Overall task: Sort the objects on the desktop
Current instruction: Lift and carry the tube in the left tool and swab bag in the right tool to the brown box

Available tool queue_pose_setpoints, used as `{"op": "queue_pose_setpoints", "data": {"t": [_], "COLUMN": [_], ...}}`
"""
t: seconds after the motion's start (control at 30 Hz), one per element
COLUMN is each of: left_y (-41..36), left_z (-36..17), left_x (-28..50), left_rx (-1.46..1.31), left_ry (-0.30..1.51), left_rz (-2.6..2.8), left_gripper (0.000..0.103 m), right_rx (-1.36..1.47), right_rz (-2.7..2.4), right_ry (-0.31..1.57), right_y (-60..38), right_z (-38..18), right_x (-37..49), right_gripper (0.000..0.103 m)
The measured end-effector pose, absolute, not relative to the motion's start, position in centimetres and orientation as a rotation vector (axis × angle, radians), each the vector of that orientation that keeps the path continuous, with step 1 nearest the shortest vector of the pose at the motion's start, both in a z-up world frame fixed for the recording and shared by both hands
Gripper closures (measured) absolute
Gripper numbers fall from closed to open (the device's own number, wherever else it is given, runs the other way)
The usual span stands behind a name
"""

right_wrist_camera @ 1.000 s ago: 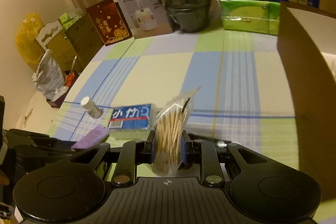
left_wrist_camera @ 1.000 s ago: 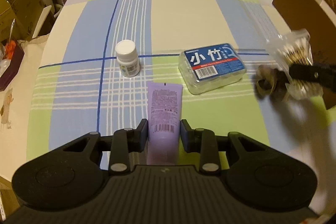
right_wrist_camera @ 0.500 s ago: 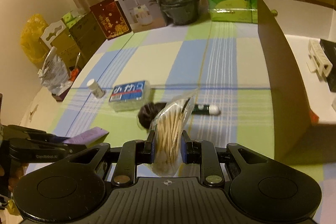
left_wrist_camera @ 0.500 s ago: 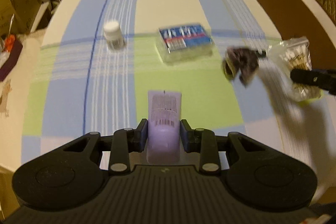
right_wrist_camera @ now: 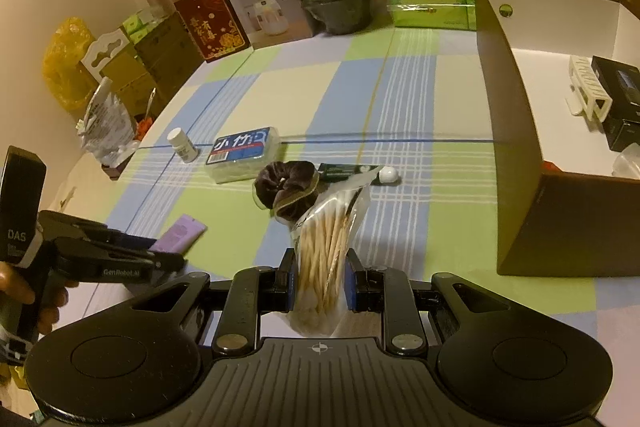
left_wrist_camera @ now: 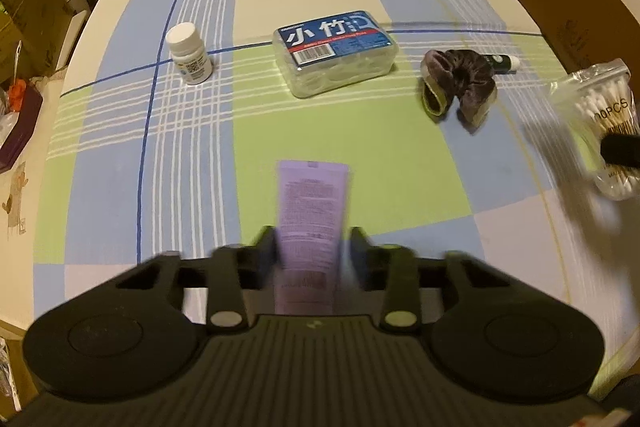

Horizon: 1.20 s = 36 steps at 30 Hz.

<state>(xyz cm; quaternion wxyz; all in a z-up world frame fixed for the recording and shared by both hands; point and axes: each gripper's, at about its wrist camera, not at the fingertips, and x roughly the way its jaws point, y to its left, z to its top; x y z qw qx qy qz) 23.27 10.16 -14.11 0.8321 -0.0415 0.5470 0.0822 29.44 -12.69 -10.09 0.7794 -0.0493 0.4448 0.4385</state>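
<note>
The right gripper (right_wrist_camera: 320,285) pinches the cotton swab bag (right_wrist_camera: 326,255) left of the cardboard box (right_wrist_camera: 520,163), likely for dropping in. The left gripper (left_wrist_camera: 312,251), jaws opening, holds the purple tube (left_wrist_camera: 310,211), farther left.

Round table (left_wrist_camera: 400,155) under a checked cloth, bearing a white pill bottle (left_wrist_camera: 188,54), a clear floss box (left_wrist_camera: 335,54), a dark scrunchie (left_wrist_camera: 460,83) beside a small dark tube (right_wrist_camera: 352,171), and an open brown box (right_wrist_camera: 552,163) at the right
</note>
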Motion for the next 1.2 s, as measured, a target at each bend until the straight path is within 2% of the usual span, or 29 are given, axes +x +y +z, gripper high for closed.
{"op": "queue_pose_setpoints", "data": {"t": [0.23,0.7,1.2], "left_y": [9.2,5.4,-3.0], "left_z": [-13.2,-6.5,-0.2], "left_x": [22.7,22.0,25.6], "left_rx": [-0.109,-0.083,-0.025], "left_ry": [1.151,0.974,0.807], "left_rz": [0.174,0.107,-0.103], "left_gripper": [0.074,0.074,0.074], "right_rx": [-0.108,-0.091,-0.030], "right_rz": [0.970,1.035,0.975], "right_ry": [0.951,0.873,0.726], "right_y": [-13.3,-14.8,-21.2], "right_z": [-9.6,-7.5,-2.9], "right_x": [29.1,28.5,31.1], "right_gripper": [0.083,0.083,0.083]}}
